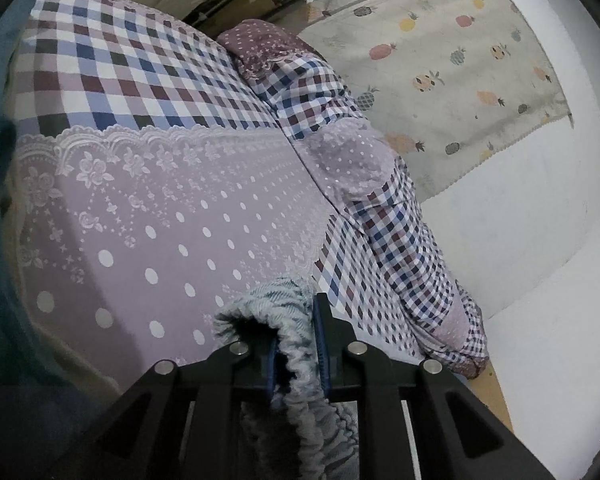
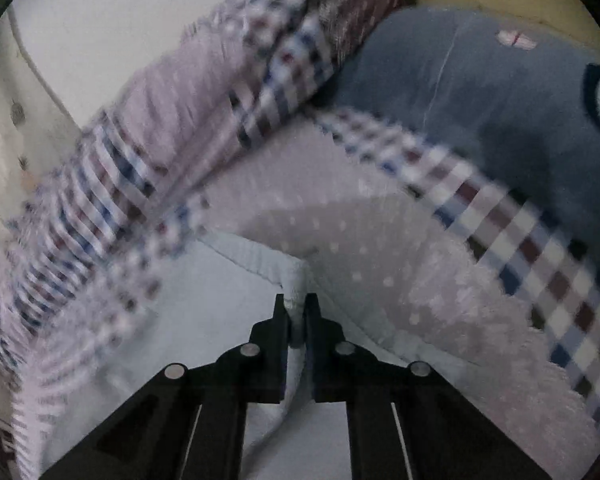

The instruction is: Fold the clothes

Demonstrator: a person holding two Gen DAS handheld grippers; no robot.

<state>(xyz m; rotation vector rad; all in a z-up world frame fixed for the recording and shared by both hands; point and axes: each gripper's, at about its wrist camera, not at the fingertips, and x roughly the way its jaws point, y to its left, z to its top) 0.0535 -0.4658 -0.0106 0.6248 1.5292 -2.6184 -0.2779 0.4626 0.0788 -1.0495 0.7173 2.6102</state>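
My left gripper (image 1: pixel 296 340) is shut on a gathered, ribbed grey-blue band of a garment (image 1: pixel 300 364). The bunched fabric loops out above the fingers and hangs down between them, held above the bed. My right gripper (image 2: pixel 296 312) is shut on the hemmed corner of a pale light-blue garment (image 2: pixel 204 320). That cloth spreads to the left and below the fingers over the bed. The right wrist view is blurred by motion. I cannot tell whether both grippers hold the same garment.
The bed has a lilac polka-dot and checked cover (image 1: pixel 160 208). A rolled checked quilt (image 1: pixel 364 208) lies along its right side, also in the right wrist view (image 2: pixel 172 120). A blue-grey pillow (image 2: pixel 480 112) lies beyond. A pineapple-print cloth (image 1: pixel 452 72) hangs on the white wall.
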